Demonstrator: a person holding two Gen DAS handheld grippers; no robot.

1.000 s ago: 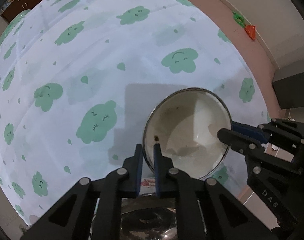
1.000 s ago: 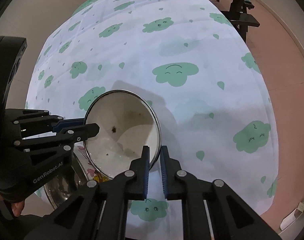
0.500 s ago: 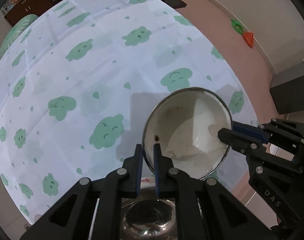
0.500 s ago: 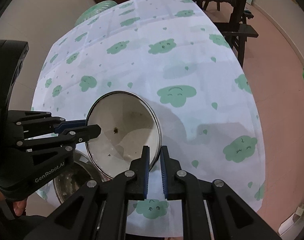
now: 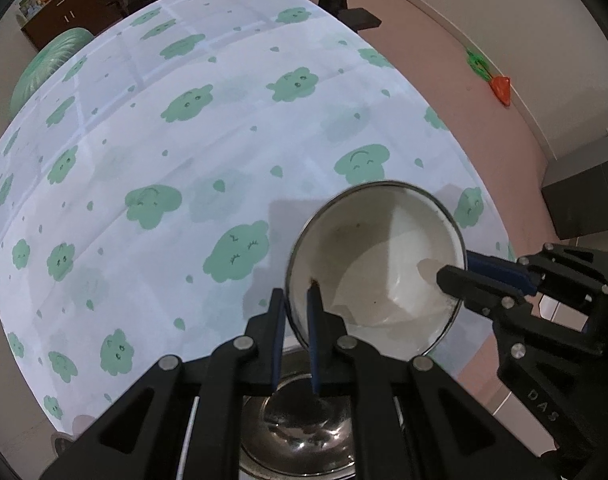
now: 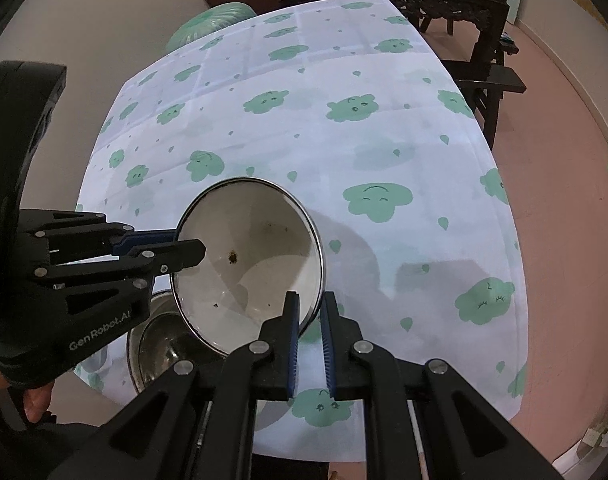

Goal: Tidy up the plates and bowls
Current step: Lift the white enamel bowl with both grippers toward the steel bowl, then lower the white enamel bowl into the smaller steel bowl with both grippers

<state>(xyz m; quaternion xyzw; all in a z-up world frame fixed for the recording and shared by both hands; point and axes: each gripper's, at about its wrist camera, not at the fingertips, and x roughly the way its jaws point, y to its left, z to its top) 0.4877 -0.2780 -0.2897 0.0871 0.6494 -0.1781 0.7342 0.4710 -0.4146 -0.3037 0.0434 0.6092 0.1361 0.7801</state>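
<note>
Left wrist view: the left tool point(image 5: 296, 300) is clamped on the white bowl's point(image 5: 383, 264) rim at 8 o'clock, and the right tool point(image 5: 459, 270) is clamped on the rim at 3 o'clock. Tilted, the bowl hangs above a steel bowl point(image 5: 304, 436) at the near edge of the cloud-print bench point(image 5: 184, 140).

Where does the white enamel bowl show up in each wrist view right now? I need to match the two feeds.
Left wrist: white bowl right of centre, left gripper clamping its near-left rim, right gripper on its right rim.
Right wrist: white bowl left of centre, right gripper on its lower-right rim.
Shared landmark: steel bowl below it.
</note>
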